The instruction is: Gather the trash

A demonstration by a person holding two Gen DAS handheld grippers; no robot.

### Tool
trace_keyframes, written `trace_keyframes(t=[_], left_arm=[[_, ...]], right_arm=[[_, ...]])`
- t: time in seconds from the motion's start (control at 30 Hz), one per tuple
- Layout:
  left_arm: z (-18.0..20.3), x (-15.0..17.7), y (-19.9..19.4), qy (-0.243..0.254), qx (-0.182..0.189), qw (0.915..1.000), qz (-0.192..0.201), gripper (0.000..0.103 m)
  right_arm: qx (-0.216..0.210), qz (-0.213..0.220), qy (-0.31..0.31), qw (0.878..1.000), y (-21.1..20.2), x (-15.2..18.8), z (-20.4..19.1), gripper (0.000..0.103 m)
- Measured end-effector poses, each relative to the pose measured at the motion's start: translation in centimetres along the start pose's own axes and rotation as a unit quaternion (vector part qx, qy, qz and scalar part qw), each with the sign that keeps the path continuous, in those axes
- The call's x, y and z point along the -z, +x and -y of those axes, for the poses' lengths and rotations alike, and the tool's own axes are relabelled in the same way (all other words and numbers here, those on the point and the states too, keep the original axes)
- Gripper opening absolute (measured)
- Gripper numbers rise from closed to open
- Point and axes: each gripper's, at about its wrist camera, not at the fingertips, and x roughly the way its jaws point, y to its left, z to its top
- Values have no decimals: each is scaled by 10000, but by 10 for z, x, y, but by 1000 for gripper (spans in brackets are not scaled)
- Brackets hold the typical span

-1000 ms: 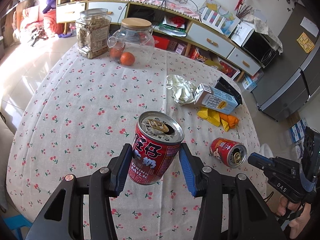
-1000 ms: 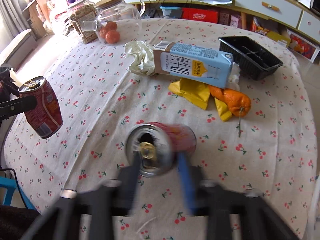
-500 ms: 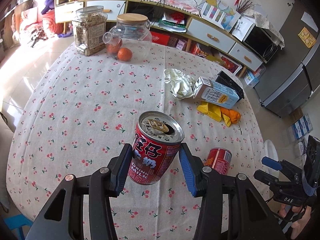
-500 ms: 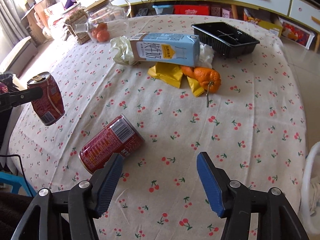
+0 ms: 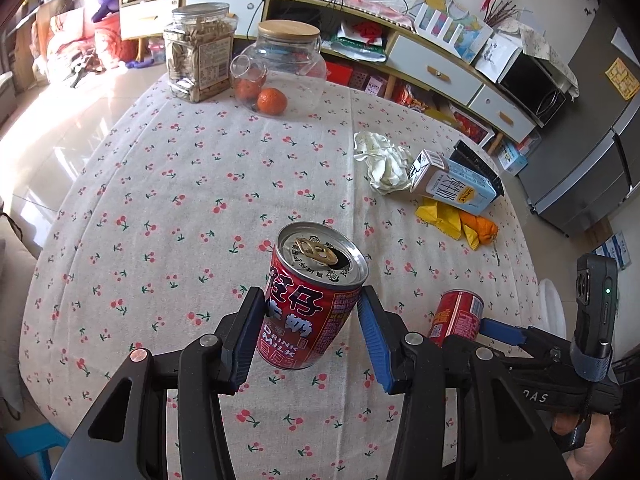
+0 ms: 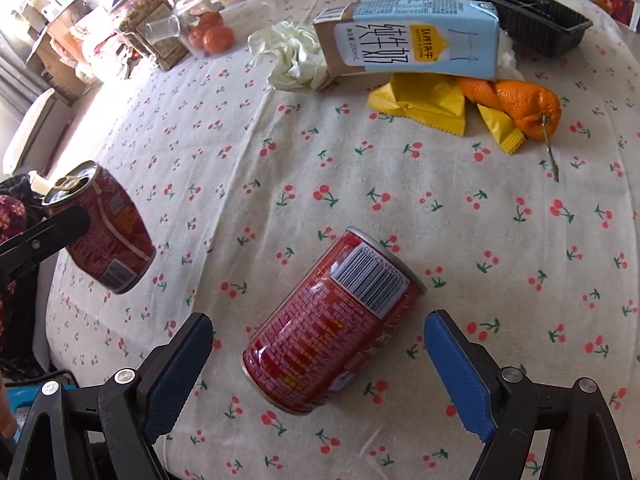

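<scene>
My left gripper (image 5: 310, 336) is shut on an upright red milk-drink can (image 5: 312, 296), held above the cherry-print tablecloth (image 5: 180, 200); that can also shows in the right wrist view (image 6: 104, 236). A second red can (image 6: 332, 320) lies on its side on the cloth, between the wide-open fingers of my right gripper (image 6: 320, 368); it also shows in the left wrist view (image 5: 456, 316). Farther back lie a blue milk carton (image 6: 412, 40), yellow wrappers (image 6: 424, 104), orange peel (image 6: 516, 104) and a crumpled white tissue (image 6: 292, 60).
A black plastic tray (image 6: 524, 12) sits behind the carton. A glass teapot (image 5: 288, 64), oranges (image 5: 272, 100) and a jar of seeds (image 5: 198, 56) stand at the far side. A white bin rim (image 5: 552, 308) is off the table's right edge.
My right gripper let go of the lying can, pulled back, then moved forward so the can lies between its open fingers. My left gripper kept holding its can.
</scene>
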Motion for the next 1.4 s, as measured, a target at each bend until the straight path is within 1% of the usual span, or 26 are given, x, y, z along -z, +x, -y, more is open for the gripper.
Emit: trace_keyframes(t=[0.07,0.1,0.13,0.17,0.2,0.23,0.33,0.53,0.7,0.83,0.97,1.03,1.2,1.3,1.4], left_arm=[[-2,1,1,-3,-18,10000,-30,51],[-3,1,1,-10,-20,10000,-38,51],[-4,2,1,-18,-14,10000,-40,51],[-5,2,0,-22,-1,10000,-33,51],[-4,1,-1,-17,11,10000,-20,51],[-4,1,-2,-7,22,10000,-5,51],[2,0,-3,46,66,10000,17,51],[21,-1,-2,205,126,9997,9,51],[50,-2,1,366,211,9991,17,51],[85,-2,2,567,332,9978,66,51],[127,0,5,837,487,9952,105,51],[150,2,9,970,576,9936,103,51],[213,11,23,1311,865,9876,33,51],[254,19,33,1519,1049,9828,-23,51],[297,30,45,1631,1298,9780,-50,51]], right_arm=[[86,-87,100,9999,11,-1,2,83],[140,-130,135,9997,15,0,5,76],[109,-146,179,9997,19,0,7,71],[47,-143,255,9996,20,2,11,67],[47,-120,312,9994,19,2,14,61],[82,-87,307,9995,18,3,16,59],[345,39,168,9993,6,4,23,59],[460,379,174,9981,-38,9,56,58],[602,738,219,9952,-82,13,89,58],[781,1029,221,9914,-117,18,115,58],[1028,1327,240,9855,-147,27,144,58],[1016,1457,410,9832,-160,32,164,58],[896,1615,879,9789,-193,43,211,58],[1032,1734,1082,9734,-212,53,239,58],[1304,1761,1313,9668,-225,65,267,58]])
